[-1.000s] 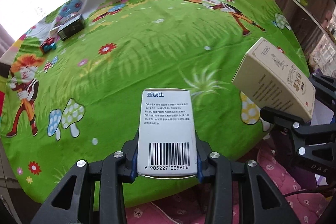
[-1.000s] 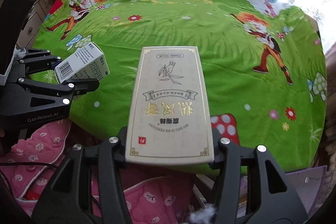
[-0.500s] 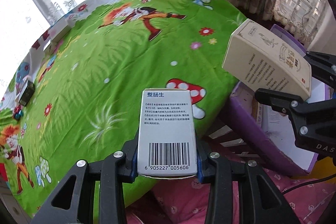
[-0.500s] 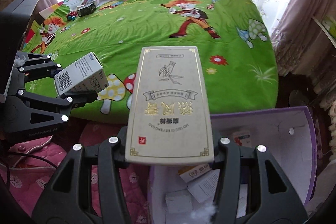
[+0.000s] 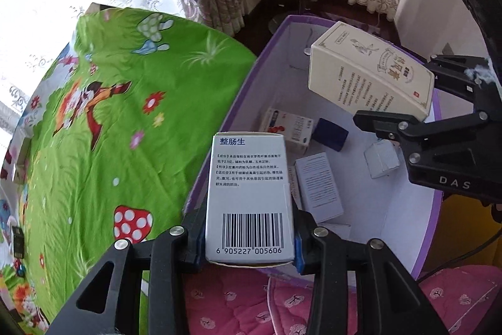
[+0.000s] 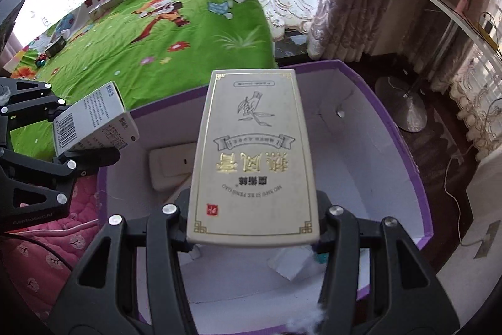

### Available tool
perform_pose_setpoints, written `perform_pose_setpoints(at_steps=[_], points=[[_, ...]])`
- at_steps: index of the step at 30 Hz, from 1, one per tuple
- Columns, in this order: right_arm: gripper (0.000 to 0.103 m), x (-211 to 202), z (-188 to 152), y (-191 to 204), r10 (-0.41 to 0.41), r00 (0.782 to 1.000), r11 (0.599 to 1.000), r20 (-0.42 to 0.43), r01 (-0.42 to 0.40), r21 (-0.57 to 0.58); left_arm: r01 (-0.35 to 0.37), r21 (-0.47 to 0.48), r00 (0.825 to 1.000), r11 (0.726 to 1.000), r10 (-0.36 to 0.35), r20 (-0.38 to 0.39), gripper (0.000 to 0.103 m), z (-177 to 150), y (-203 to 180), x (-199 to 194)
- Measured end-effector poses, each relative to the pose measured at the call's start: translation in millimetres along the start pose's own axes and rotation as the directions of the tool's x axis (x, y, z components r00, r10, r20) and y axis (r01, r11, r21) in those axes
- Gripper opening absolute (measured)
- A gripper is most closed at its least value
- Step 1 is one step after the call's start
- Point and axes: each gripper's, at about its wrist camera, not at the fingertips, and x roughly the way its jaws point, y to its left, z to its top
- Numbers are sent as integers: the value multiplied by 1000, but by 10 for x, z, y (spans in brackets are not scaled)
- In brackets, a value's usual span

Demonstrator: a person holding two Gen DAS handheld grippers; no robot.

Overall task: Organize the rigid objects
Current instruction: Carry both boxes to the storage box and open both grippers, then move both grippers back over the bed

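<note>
My left gripper [image 5: 248,244] is shut on a white medicine box with a barcode [image 5: 249,197], held over the near left rim of a purple storage box [image 5: 248,90]. It also shows in the right wrist view [image 6: 94,120]. My right gripper [image 6: 254,228] is shut on a cream box with gold lettering [image 6: 254,156], held above the purple storage box [image 6: 404,146]. From the left wrist view the cream box [image 5: 370,74] hangs over the box's far right side.
Inside the purple box lie several small cartons [image 5: 317,181] and a dark blue box [image 5: 329,134]. A table with a green cartoon cloth [image 5: 109,121] stands to the left, with small boxes at its far end [image 6: 55,47]. Pink quilted fabric [image 5: 238,303] lies below.
Both grippers swung right with their boxes, from over the green table to over the purple storage box. Both grips are unchanged.
</note>
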Motion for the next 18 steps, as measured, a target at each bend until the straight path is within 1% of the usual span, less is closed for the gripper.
perform_pose_setpoints(at_steps=[2, 4, 6, 7, 8, 9, 10, 12, 13, 14, 16, 17, 18], points=[[55, 20, -35, -86, -20, 1000, 1000, -20, 20, 12, 48, 23, 999, 999, -48, -4, 41, 64, -110, 53], [55, 47, -48, -149, -46, 998, 998, -41, 48, 28, 128, 21, 992, 992, -128, -3, 41, 102, -165, 105], [57, 77, -63, -198, -98, 992, 993, -73, 102, 51, 226, 2, 974, 974, -226, -8, 42, 118, -175, 158], [59, 112, -51, -221, -127, 987, 989, -102, 133, 57, 269, -12, 963, 963, -269, -20, 43, 116, -171, 191], [64, 136, -37, -212, -146, 982, 986, -122, 154, 61, 308, -36, 951, 951, -309, -25, 45, 97, -132, 215], [67, 149, -20, -217, -157, 979, 984, -129, 166, 64, 324, -61, 945, 944, -326, -18, 50, 75, -82, 223], [68, 153, -1, -217, -159, 979, 983, -130, 169, 68, 327, -88, 944, 941, -329, -6, 56, 50, -21, 218], [72, 158, 52, -184, -155, 979, 984, -131, 165, 72, 334, -151, 942, 930, -334, 30, 60, -9, 160, 186], [73, 161, 89, -148, -154, 980, 984, -128, 164, 70, 332, -189, 943, 924, -329, 50, 61, -37, 276, 166], [74, 163, 124, -110, -154, 980, 985, -124, 162, 64, 306, -222, 952, 926, -299, 67, 61, -73, 389, 140], [74, 167, 179, 19, -147, 983, 988, -110, 152, 39, 218, -261, 975, 941, -196, 107, 61, -163, 608, 52], [74, 175, 220, 107, -139, 985, 989, -101, 142, 27, 187, -280, 980, 941, -158, 123, 61, -219, 719, 18], [74, 176, 254, 200, -124, 988, 992, -90, 126, 14, 167, -310, 982, 936, -132, 133, 61, -292, 839, -12]])
